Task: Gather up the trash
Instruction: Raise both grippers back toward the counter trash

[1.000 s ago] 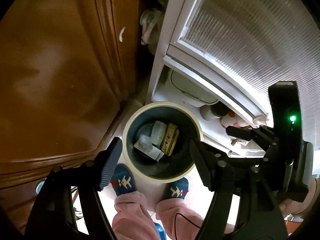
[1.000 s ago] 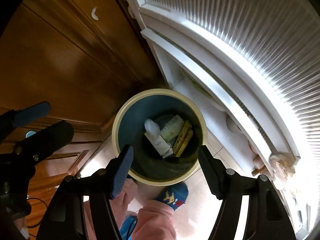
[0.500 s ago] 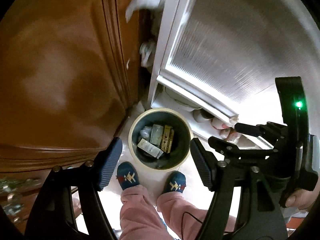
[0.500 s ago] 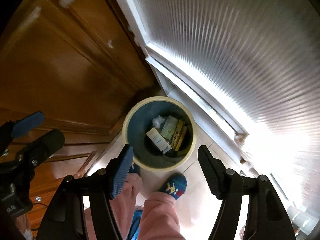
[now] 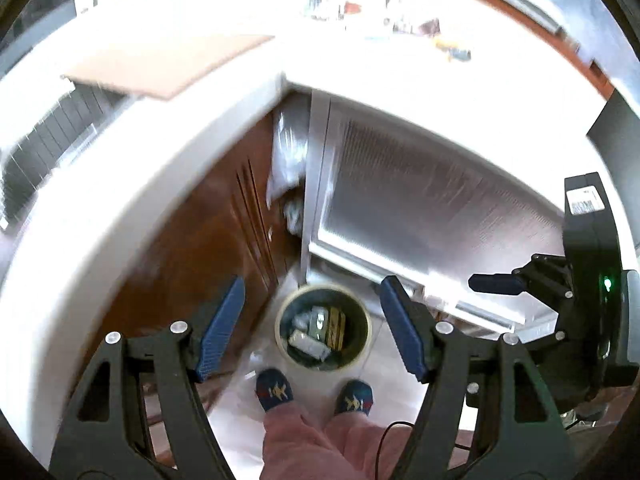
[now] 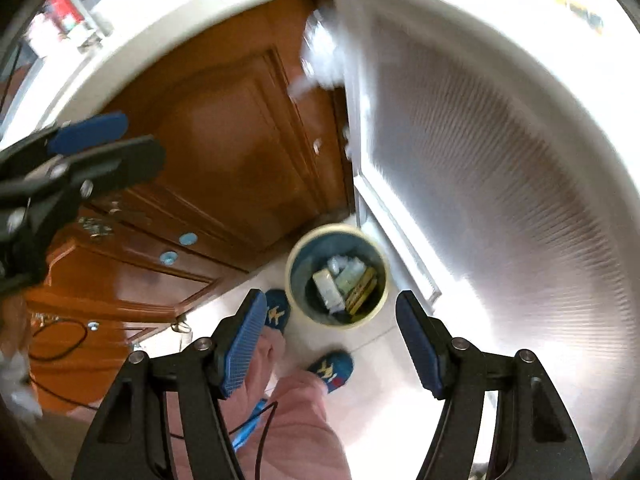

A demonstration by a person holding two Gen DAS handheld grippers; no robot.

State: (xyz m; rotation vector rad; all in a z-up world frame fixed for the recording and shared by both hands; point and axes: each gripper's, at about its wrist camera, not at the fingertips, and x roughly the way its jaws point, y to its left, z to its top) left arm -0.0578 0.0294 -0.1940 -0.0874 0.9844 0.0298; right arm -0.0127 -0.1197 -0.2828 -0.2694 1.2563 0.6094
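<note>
A round bin (image 5: 323, 327) with a cream rim stands on the pale floor far below me, also seen as the bin (image 6: 338, 276) in the right wrist view. Inside it lie several pieces of trash: a white box (image 6: 327, 286), a pale green packet (image 6: 351, 273) and a yellow-brown box (image 6: 363, 290). My left gripper (image 5: 312, 328) hangs high above the bin, open, with nothing between its blue pads. My right gripper (image 6: 332, 342) is also open and empty, high above the floor beside the bin. Each gripper shows at the edge of the other's view.
A person's feet in blue slippers (image 5: 275, 390) and pink trousers stand just in front of the bin. Brown wooden cabinet doors (image 6: 224, 152) are to the left, a white ribbed-glass door (image 6: 480, 168) to the right. A white countertop (image 5: 360, 56) with small items spans the top.
Both grippers have risen far above the bin, which now looks much smaller. The countertop has come into view at the top. Both stay open and empty.
</note>
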